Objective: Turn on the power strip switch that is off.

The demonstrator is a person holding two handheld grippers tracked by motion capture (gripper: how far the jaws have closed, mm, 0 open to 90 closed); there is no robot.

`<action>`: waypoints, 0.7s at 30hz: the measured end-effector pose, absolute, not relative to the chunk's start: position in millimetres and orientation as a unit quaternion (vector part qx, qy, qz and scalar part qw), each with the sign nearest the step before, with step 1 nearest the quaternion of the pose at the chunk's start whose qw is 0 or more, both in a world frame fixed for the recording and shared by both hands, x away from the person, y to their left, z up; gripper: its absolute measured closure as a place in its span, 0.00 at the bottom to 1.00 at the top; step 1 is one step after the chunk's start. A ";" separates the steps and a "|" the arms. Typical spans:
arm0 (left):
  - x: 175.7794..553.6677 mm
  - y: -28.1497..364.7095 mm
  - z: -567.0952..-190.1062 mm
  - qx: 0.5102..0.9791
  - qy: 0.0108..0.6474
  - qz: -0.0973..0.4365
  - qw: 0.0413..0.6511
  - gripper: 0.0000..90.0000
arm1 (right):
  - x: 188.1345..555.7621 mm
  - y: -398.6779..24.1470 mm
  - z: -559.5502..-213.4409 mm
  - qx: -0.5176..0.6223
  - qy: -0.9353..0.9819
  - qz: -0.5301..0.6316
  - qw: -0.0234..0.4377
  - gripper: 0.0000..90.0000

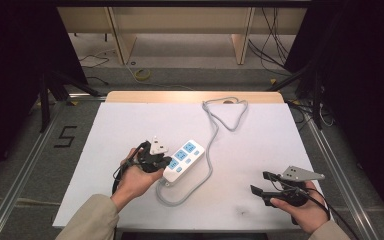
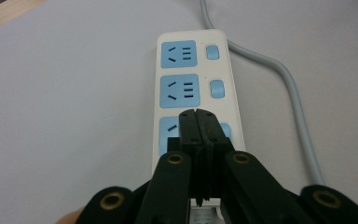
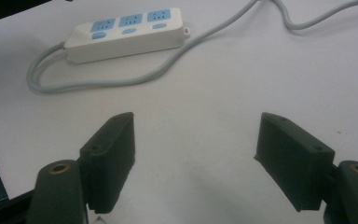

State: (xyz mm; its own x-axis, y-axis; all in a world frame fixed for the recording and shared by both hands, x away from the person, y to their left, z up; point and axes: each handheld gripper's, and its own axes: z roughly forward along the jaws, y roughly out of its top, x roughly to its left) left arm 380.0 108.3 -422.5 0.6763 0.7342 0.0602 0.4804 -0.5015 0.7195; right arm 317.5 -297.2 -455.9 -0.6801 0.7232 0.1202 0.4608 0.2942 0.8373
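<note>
A white power strip point(image 1: 185, 157) with three blue sockets and blue switches lies near the table's middle, also seen in the left gripper view point(image 2: 193, 79) and the right gripper view point(image 3: 128, 32). Its grey cable point(image 1: 211, 150) loops round the near end and runs to the far edge. My left gripper point(image 1: 167, 162) is shut with nothing between its jaws. Its tips point(image 2: 199, 116) are over the nearest socket; I cannot tell whether they touch it. My right gripper point(image 1: 260, 182) is open and empty at the front right, above bare table point(image 3: 196, 140).
The white table top point(image 1: 130, 125) has a wooden strip point(image 1: 180, 96) along its far edge. The cable coils into a loop point(image 1: 227, 112) at the far middle. Metal rails point(image 1: 25, 165) run along both sides, and a "5" mark point(image 1: 66, 136) is on the floor at left.
</note>
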 end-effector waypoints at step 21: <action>383.7 97.2 -423.2 0.853 0.352 0.176 0.344 1.00 | 317.5 -297.2 -456.0 0.373 0.793 0.461 0.142 0.32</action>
